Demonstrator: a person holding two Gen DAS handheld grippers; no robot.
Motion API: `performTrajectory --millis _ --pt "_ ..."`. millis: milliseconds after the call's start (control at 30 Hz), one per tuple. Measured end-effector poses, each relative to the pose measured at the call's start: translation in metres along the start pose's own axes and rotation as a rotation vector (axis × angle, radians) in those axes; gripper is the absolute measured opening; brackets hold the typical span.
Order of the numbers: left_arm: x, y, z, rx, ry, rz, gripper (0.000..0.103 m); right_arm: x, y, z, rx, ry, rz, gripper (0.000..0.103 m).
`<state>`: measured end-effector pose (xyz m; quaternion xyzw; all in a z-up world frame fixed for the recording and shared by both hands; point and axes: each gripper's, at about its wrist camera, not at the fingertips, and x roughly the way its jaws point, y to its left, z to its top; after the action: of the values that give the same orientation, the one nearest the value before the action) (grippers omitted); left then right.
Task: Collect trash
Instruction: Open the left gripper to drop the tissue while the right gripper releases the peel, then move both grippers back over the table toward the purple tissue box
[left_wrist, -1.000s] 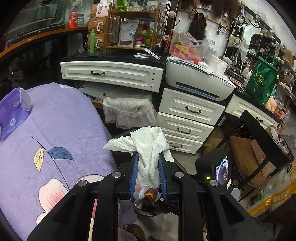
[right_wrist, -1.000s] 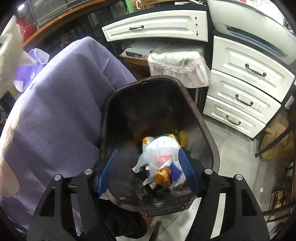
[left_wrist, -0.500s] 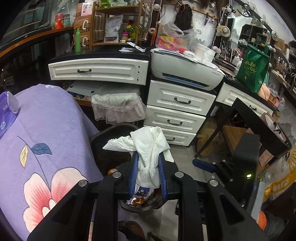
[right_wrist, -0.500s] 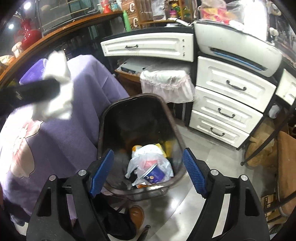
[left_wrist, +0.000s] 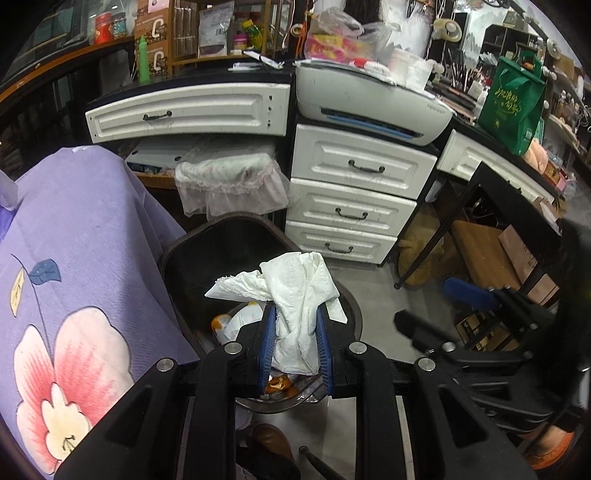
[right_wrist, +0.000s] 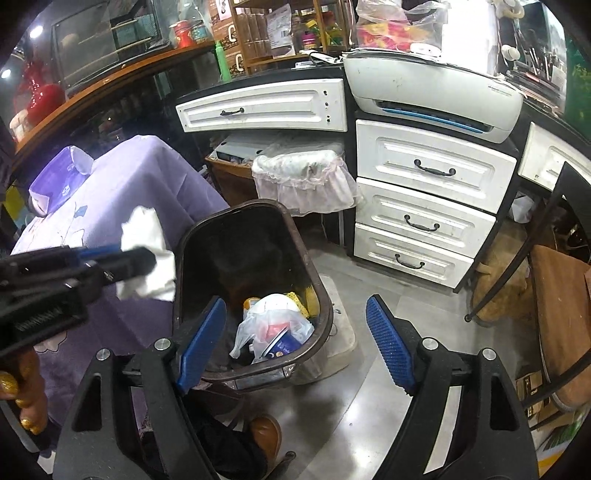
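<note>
**Tissue carried to the bin, drop not yet made**

The crumpled white tissue was pinched between the blue pads of the left gripper, its loose upper part fanning out beyond and above the fingertips. In the left wrist view the dark trash bin lay directly ahead of and below the fingers, its open mouth under the hanging tissue, with a plastic bag and other scraps already at the bottom. From the right wrist view the same tissue appeared just to the left of the bin's rim, close beside it rather than clearly over the opening, so whether it had crossed the rim could not be told for certain.

The right gripper held nothing: its fingers were spread wide, the left pad in front of the bin's near wall and the right pad over bare floor. The bagged trash in the bin showed between them, untouched.

Beside the left fingers, on their left, hung a purple flowered cloth; beyond the bin stood white drawers and a printer.

The step in hand was judged to be delivery of the tissue to the bin. The next move would call for bringing the left fingertips squarely over the opening, then parting the pads so the tissue falls clear; being soft, it might cling to a pad or catch on the rim.
</note>
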<state>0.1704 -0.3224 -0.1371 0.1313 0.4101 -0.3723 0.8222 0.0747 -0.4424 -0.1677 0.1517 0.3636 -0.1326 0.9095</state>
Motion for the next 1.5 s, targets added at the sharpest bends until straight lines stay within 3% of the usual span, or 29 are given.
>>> performTrajectory --millis 333,567,800,1133,1500 --pt "0.014 -0.005 -0.003 0.030 0.032 0.029 0.024 -0.005 -0.003 0.000 0.010 -0.011 0.000 0.078" --pt "0.014 -0.005 -0.002 0.040 0.016 0.043 0.065 -0.006 -0.006 0.001 0.014 -0.013 -0.002 0.078" --pt "0.010 0.002 -0.001 0.013 -0.004 0.059 0.085 -0.009 -0.009 0.001 0.028 -0.021 -0.006 0.078" --pt "-0.002 0.004 0.004 -0.014 -0.042 0.061 0.088 -0.025 -0.009 0.008 0.025 -0.063 -0.014 0.079" --pt "-0.064 0.019 0.022 -0.047 -0.211 0.094 0.094 -0.031 0.006 0.022 0.025 -0.081 0.033 0.085"
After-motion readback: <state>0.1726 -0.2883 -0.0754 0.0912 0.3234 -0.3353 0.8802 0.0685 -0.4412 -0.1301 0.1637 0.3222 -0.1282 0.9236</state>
